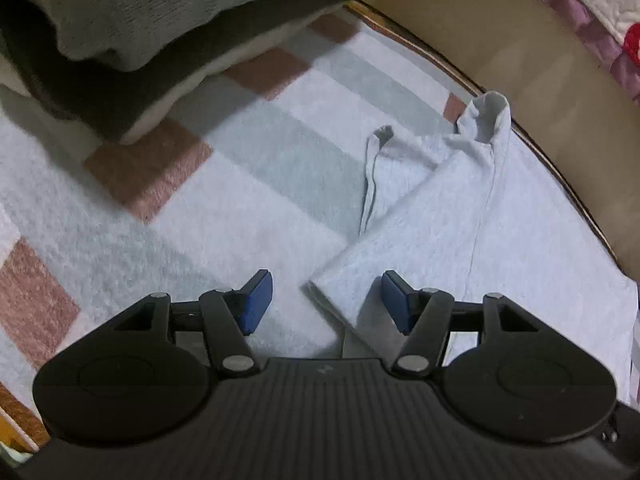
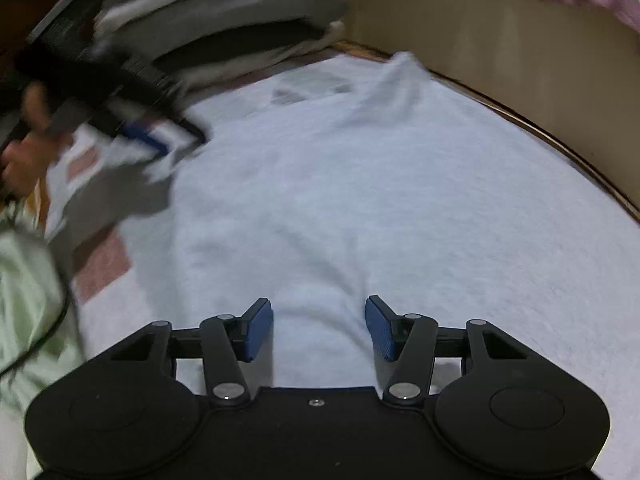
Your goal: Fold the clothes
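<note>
A pale blue-white garment [image 1: 460, 232] lies partly folded on a checked blanket [image 1: 224, 160], one sleeve end standing up near the far edge. My left gripper [image 1: 326, 304] hangs open over the garment's near corner, which lies between the blue pads without touching them. In the right wrist view the same garment [image 2: 360, 184] spreads flat. My right gripper [image 2: 320, 328] is open just above it, with only cloth below and nothing pinched. The left gripper [image 2: 160, 136] shows blurred at upper left, with a hand [image 2: 24, 152] on it.
A stack of folded grey, dark and white clothes [image 1: 120, 40] sits at the back left, also seen as the stack [image 2: 220, 12]. A wooden rim [image 1: 560, 176] bounds the surface on the right. A purple-and-white quilt [image 1: 600, 0] lies beyond. Light green fabric [image 2: 24, 300] is at the left.
</note>
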`<act>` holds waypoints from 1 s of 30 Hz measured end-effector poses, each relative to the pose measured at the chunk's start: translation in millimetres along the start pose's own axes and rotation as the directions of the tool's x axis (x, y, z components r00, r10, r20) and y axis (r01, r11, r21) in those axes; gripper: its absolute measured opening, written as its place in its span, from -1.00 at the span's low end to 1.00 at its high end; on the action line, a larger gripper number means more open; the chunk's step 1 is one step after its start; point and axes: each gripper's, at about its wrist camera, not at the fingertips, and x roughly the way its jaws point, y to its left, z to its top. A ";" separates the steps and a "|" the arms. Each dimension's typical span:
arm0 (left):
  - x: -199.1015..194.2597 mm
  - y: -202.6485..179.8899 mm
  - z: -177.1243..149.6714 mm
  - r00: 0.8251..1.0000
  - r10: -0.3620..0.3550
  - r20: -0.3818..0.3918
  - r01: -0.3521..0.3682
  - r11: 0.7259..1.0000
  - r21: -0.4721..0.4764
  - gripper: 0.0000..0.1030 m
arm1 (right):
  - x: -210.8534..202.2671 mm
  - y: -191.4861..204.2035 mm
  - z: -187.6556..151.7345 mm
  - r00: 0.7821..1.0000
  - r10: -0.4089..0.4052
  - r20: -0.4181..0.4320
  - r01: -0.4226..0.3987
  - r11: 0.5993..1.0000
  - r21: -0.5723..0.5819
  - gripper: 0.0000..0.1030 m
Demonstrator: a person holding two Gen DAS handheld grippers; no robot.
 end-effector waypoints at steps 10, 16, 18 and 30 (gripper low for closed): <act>0.1 24.9 -6.0 0.978 -0.197 -0.064 0.174 0.949 -0.261 0.20 | 0.3 13.1 9.7 0.997 0.064 -0.047 -0.065 0.998 -0.013 0.18; 7.1 26.1 -1.7 0.955 -0.287 -0.070 0.252 0.916 -0.313 0.71 | 11.4 27.4 19.0 0.992 0.095 -0.080 -0.101 0.992 -0.078 0.19; 8.9 22.0 -0.4 0.951 -0.302 -0.060 0.274 0.920 -0.281 0.72 | 12.7 30.8 21.7 0.989 0.118 -0.090 -0.126 0.988 -0.094 0.19; -51.2 -28.5 -12.8 0.959 -0.129 0.254 0.090 0.983 0.159 -0.99 | 21.4 48.6 55.8 0.995 0.101 0.000 -0.100 0.986 -0.136 0.15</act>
